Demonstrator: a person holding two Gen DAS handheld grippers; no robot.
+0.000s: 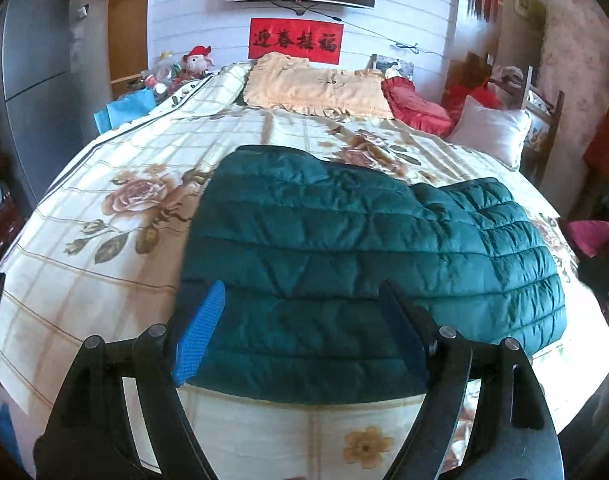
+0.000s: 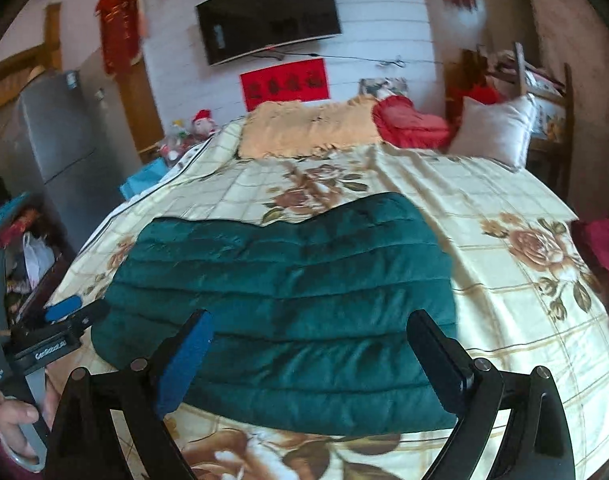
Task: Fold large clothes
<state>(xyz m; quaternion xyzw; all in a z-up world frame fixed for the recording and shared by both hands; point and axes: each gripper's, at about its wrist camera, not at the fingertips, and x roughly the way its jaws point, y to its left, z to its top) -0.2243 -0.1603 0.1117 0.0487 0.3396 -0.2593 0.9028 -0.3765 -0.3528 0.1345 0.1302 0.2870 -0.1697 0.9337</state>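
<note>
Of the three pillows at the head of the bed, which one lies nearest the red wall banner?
The peach pillow, frilled and lying directly below the banner. The red pillow and white pillow sit further right, towards the bed's corner.

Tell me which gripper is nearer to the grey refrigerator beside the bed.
Left. The left gripper hovers at the left edge of the dark green quilted jacket, on the side of the grey refrigerator. The right gripper hovers over the jacket's near edge, farther away.
</note>
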